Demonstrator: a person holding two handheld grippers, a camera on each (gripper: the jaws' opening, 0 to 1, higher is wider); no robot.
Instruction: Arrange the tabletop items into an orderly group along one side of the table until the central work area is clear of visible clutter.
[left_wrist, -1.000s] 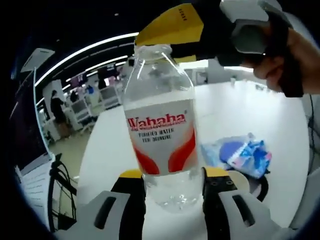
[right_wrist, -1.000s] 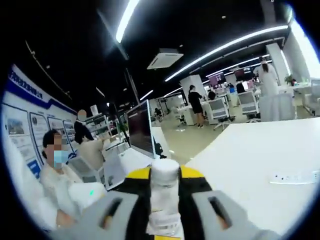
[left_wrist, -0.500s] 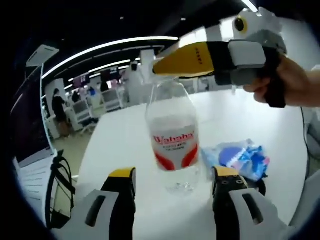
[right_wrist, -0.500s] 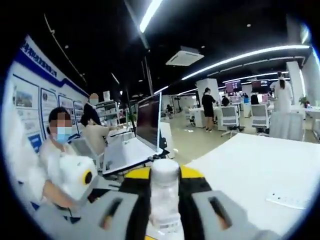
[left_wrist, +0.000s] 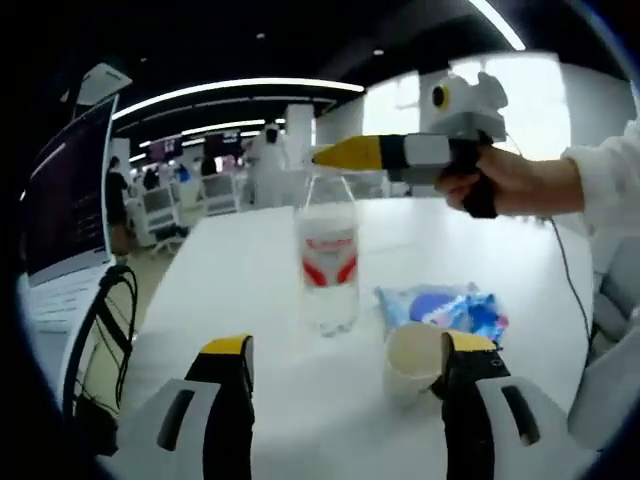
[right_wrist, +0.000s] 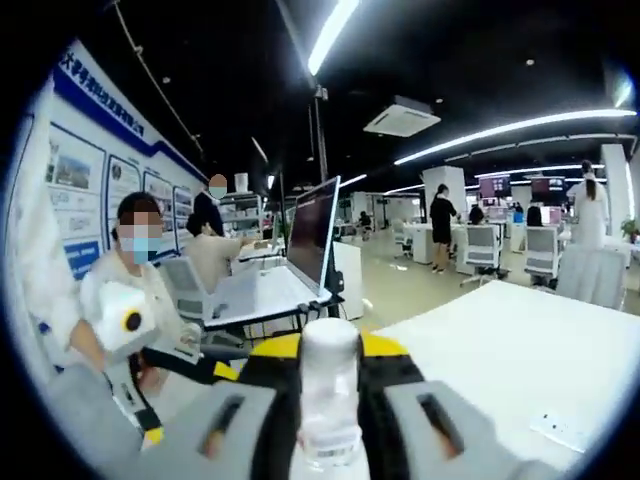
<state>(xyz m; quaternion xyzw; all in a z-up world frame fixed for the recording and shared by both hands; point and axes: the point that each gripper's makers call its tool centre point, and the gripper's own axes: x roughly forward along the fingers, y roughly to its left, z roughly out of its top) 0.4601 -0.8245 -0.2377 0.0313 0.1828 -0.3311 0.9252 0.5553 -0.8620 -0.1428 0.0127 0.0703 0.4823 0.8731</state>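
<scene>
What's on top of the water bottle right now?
The right tool is clamped on the water bottle at its cap, yellow jaws either side. The neck below the cap is mostly covered by the jaws.

A clear water bottle (left_wrist: 328, 262) with a red and white label is seen upright on the white counter (left_wrist: 240, 300). Its neck is gripped by the yellow-tipped right gripper (left_wrist: 335, 155), which is held by a hand (left_wrist: 490, 180) reaching in from the right. The left gripper (left_wrist: 345, 355) is seen at the bottom with its jaws spread wide and nothing between them, well short of the bottle. A pale paper cup (left_wrist: 415, 358) stands just beside the right-hand jaw, and a blue and white packet (left_wrist: 445, 308) lies behind it. A black cable (left_wrist: 100, 330) loops at the counter's left edge, below a laptop screen (left_wrist: 65, 200).
</scene>
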